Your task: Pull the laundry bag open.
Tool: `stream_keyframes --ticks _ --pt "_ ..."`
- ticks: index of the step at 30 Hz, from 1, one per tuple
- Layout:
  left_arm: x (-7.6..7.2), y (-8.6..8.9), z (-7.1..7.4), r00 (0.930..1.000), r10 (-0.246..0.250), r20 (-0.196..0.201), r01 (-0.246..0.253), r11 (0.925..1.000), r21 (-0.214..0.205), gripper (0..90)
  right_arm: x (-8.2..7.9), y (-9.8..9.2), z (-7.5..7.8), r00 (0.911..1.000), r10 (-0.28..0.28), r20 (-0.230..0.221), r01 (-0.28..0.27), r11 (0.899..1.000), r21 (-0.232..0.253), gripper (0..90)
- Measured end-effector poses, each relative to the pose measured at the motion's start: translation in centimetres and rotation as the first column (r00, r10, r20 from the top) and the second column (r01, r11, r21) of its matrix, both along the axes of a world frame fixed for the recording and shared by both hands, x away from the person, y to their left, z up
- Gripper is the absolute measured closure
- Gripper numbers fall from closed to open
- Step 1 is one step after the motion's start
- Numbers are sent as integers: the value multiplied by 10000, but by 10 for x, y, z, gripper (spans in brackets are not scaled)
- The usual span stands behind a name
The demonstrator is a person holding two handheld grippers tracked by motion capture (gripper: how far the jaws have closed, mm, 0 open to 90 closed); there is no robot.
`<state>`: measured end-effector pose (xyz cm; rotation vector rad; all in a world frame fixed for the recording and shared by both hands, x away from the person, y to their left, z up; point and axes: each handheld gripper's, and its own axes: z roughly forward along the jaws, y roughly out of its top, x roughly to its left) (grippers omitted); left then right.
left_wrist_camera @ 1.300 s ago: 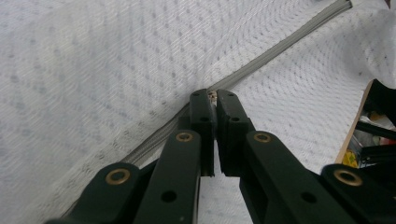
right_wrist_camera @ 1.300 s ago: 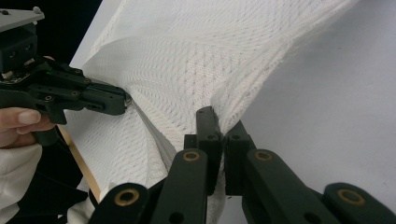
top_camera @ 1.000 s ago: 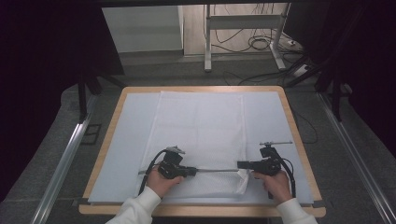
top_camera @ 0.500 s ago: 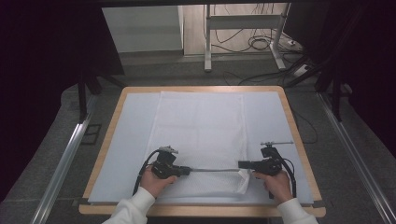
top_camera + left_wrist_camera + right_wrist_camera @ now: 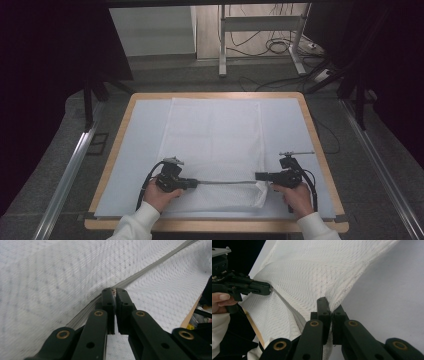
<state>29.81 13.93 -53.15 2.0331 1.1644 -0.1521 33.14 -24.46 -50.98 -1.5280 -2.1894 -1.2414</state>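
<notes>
A white mesh-knit cloth (image 5: 215, 135) lies flat down the middle of the table, and its near edge is lifted into a taut grey line between both grippers. My left gripper (image 5: 195, 183) is shut on that edge at the left; in the left gripper view the jaws (image 5: 114, 293) pinch the hem, with cloth (image 5: 50, 277) spreading beyond. My right gripper (image 5: 257, 176) is shut on the near right corner, and the right gripper view shows its jaws (image 5: 330, 307) biting a bunched fold of cloth (image 5: 317, 272). The left gripper (image 5: 268, 288) appears there too, farther off.
A pale mat (image 5: 135, 150) covers the wooden-rimmed table (image 5: 320, 150). Metal rails (image 5: 70, 170) run along the floor on both sides. A desk frame with cables (image 5: 280, 45) stands beyond the far edge.
My left hand has slid left along the near edge, so the taut stretch of hem between the grippers is longer. The right hand has stayed put.
</notes>
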Motion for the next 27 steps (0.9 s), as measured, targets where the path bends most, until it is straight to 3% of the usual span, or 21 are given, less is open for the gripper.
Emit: stream_keyframes --ticks 27 --pt "-4 19 0 9996 270 93 -272 9995 183 871 0 0 -1 10000 49 -15 -49 10000 -69 877"
